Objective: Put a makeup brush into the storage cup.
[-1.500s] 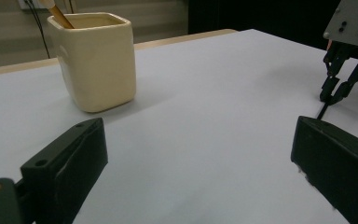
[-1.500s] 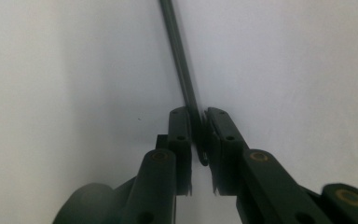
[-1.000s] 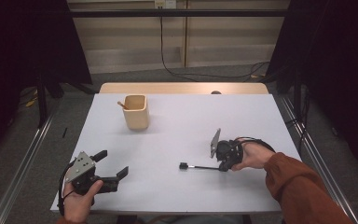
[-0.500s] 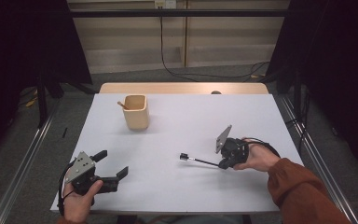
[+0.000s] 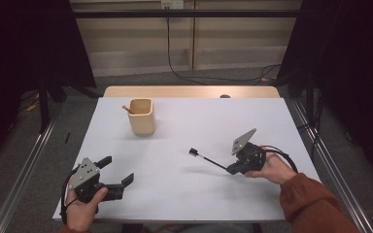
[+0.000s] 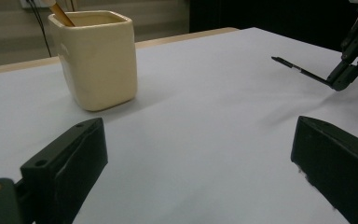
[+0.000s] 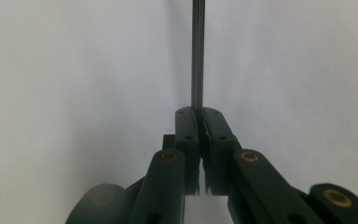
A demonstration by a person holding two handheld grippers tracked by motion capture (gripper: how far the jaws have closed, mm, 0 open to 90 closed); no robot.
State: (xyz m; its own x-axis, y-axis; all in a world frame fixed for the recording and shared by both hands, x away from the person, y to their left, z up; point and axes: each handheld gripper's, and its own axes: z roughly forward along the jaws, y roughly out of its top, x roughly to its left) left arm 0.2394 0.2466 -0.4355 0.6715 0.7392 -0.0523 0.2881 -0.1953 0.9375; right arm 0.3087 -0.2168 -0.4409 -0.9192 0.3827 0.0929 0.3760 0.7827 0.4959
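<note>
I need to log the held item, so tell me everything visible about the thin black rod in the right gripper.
The rod is slim, dark and straight, perhaps a pen or brush, with a small black block at its far tip. The right gripper is shut on its near end, holding it slanted above the white table, pointing toward the cream cup. Its shadow lies on the table.

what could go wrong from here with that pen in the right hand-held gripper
The right hand-held gripper pinches the thin black pen at its very end, so it may pivot or slip out. The cup already holds a wooden stick, which could block the pen going in. A low approach might knock the cup.
</note>
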